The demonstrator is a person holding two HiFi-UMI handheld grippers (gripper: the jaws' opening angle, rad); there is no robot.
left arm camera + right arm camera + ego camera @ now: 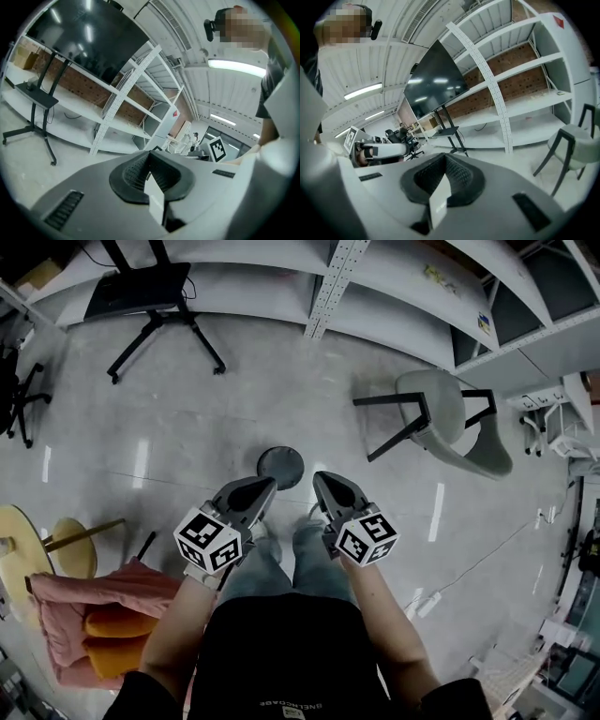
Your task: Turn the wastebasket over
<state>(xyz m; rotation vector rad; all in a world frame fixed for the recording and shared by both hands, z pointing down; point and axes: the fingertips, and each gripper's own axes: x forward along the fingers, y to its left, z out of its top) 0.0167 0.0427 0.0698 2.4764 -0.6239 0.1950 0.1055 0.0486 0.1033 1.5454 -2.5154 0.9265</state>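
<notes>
My left tool (251, 499) and right tool (334, 495) sit at mid-frame, both closed on nothing. Just above and between their tips, apart from both, the round dark wastebasket (281, 466) stands on the floor (187, 427). I judge it light, stiff and rather slick, best pinched at its rim wall.

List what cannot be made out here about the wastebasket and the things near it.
- Wastebasket: head view only, seen from straight above, so upright or overturned cannot be told; the left gripper covers part of its near edge.
- Both gripper views: each gripper's own body hides the floor below, so no wastebasket shows.
- Chair: cut off by the right edge of the right gripper view.
</notes>
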